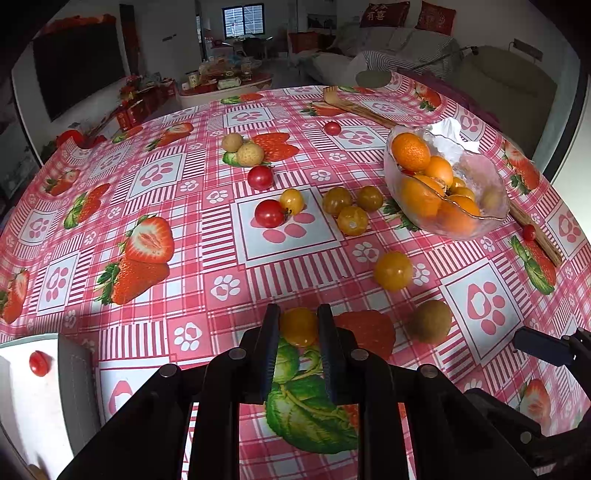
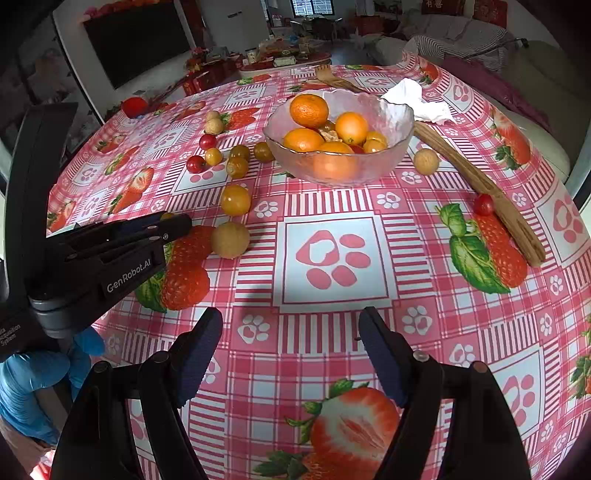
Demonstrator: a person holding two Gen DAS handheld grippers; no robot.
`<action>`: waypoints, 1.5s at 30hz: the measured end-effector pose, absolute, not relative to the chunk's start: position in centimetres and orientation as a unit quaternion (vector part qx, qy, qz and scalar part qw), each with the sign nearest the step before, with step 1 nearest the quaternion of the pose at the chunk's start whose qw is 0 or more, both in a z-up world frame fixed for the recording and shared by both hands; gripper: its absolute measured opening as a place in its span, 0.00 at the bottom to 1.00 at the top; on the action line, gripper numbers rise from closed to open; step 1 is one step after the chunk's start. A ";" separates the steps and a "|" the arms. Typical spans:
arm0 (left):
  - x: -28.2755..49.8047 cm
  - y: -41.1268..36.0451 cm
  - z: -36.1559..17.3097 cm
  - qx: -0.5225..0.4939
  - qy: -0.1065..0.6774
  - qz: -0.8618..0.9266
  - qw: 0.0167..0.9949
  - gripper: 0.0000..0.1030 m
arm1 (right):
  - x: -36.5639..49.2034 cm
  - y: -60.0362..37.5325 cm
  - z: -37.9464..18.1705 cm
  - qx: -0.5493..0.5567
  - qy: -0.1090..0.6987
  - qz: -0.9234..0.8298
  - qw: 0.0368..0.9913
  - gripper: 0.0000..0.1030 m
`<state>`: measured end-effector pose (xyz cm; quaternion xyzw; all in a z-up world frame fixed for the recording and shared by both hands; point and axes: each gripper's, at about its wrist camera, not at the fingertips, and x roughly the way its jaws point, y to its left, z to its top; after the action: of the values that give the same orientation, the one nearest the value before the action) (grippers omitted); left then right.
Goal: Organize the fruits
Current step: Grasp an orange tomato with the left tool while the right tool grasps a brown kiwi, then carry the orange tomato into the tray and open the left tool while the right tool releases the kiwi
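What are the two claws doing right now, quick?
Left claw: closed on a yellow cherry tomato.
Right claw: open, holding nothing, above the tablecloth.

Beyond your bench you see a dark television (image 1: 77,68) on the white wall, a barred window (image 1: 243,20), and a grey sofa (image 1: 399,48) with red cushions (image 1: 384,14).

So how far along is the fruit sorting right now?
Partly done: the glass bowl already holds oranges. In hand: the left tool is shut on a yellow tomato; the right tool is open. Left: loose cherry tomatoes and longans.
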<state>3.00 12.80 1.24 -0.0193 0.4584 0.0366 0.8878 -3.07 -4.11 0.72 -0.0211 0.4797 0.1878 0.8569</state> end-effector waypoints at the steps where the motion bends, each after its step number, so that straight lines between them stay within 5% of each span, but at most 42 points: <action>1: 2.9 13.1 1.2 -0.021 0.458 0.040 0.888 0.23 | -2.7 -3.6 0.7 -0.022 0.479 0.191 0.856 0.77; 9: 2.3 14.7 1.2 -0.030 0.459 0.051 0.887 0.23 | -0.4 -0.1 0.6 -0.037 0.465 0.204 0.861 0.74; 11: 2.2 14.7 1.2 -0.028 0.459 0.052 0.887 0.23 | -0.1 0.6 0.5 -0.048 0.457 0.201 0.865 0.59; 13: 2.2 14.8 1.2 -0.034 0.460 0.052 0.886 0.23 | 0.0 0.7 0.6 -0.049 0.454 0.203 0.866 0.29; 45: -13.3 18.5 8.5 -0.099 0.396 0.036 0.912 0.22 | -10.2 -0.4 6.2 0.004 0.462 0.285 0.840 0.29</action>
<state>-13.30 18.52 8.53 -0.0990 0.3964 0.0356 0.9120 -10.18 -0.43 6.23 0.0042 0.4616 0.2851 0.8400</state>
